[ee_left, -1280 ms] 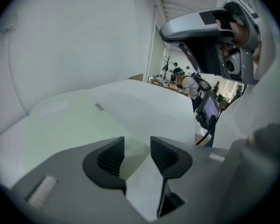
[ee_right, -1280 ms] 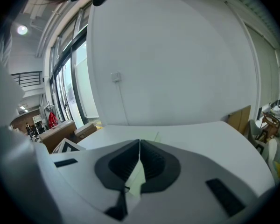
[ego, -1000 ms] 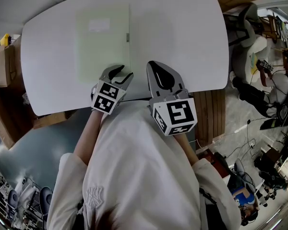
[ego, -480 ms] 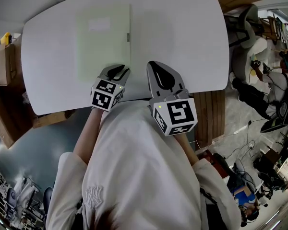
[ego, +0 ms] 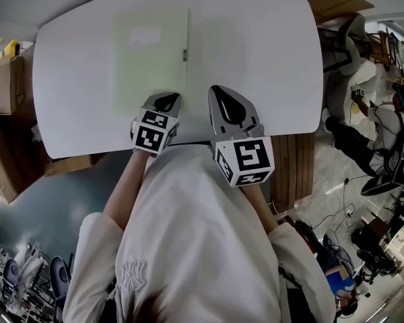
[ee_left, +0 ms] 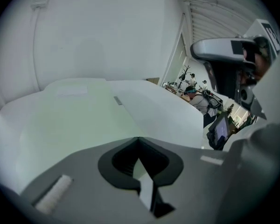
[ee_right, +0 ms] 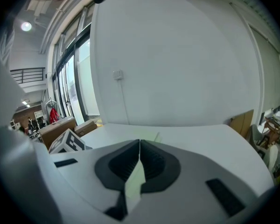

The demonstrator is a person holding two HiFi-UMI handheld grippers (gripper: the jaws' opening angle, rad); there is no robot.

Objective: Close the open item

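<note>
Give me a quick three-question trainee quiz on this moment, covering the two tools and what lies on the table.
1. True or false: the right tool is gripping the pale green folder.
2. Where does the folder lie? A) flat on the white table, by the left tool; B) on the floor; C) on the person's lap.
3. Fill in: in the head view, the small grey clasp sits at the ____ edge of the folder's green area.

Key:
1. False. The right tool's jaws are together and hold nothing.
2. A.
3. Right.
Note: the left tool's jaws have just been closing and now meet with nothing between them.
</note>
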